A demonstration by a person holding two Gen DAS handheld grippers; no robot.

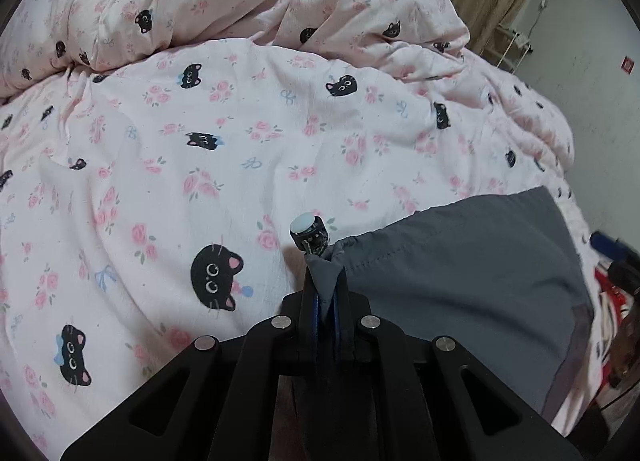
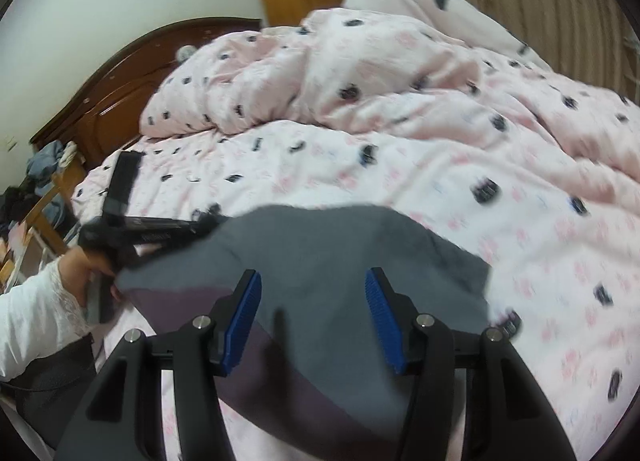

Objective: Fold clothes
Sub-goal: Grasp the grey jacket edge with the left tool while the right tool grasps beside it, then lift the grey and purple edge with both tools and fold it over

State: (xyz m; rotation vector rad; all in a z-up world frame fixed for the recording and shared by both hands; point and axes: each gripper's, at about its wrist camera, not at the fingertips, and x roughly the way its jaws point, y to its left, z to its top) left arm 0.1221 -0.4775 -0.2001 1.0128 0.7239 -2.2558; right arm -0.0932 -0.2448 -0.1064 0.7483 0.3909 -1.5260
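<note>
My left tool [image 1: 326, 285] is pinched tight on a bunched corner of the grey garment [image 1: 460, 261], the fabric squeezed between the blue pads with a small tuft poking out past the tips; a little black cylindrical part with a pale cap sits right at that corner, can't tell what it is. My right tool [image 2: 314, 317] stands about half open, blue pads apart, nothing gripped. The grey cloth shows between and below the pads, but I can't tell if they touch it; I read it as hovering just above. Key relation: from the left tool the garment runs off to the right in its wrist view, long axis roughly crosswise, so the free edge lies toward the right tool's side. In the right wrist view the left tool sits at the garment's far-left corner with the hand [image 2: 86, 267] in a white lace sleeve behind it, so the right tool is the nearer one for the opposite corner. Garment lies on the bed [image 1: 240, 141], on the pink cat-and-rose duvet, near the bed's near edge. It looks thin, smooth, woven, grey with a darker purplish panel along one side and a stitched hem; probably slippery, will drape limp. Right view is motion-blurred.
</note>
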